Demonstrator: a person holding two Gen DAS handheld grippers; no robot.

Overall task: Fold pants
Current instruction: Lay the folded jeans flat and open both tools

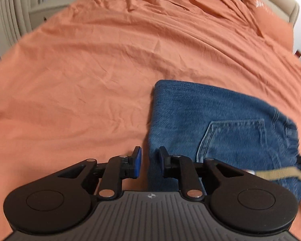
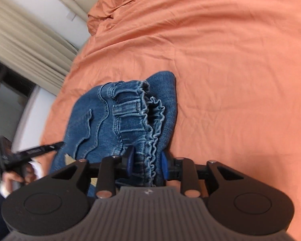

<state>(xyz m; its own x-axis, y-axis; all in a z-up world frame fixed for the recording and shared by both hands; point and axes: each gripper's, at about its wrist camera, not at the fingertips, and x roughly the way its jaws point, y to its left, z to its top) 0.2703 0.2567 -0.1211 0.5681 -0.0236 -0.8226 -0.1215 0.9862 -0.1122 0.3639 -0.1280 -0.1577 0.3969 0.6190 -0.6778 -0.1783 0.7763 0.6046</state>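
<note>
Folded blue jeans lie on the orange bed sheet, back pocket up. My left gripper hangs over the jeans' left near edge with a small empty gap between its fingers, holding nothing. In the right wrist view the jeans are bunched at the ruffled waistband. My right gripper is shut on that waistband, the denim pinched between its blue pads. The left gripper shows as a dark blurred shape at the left of that view.
The orange sheet covers the whole bed. An orange pillow lies at the far right by the beige headboard. Beige curtains and a window stand beside the bed's edge.
</note>
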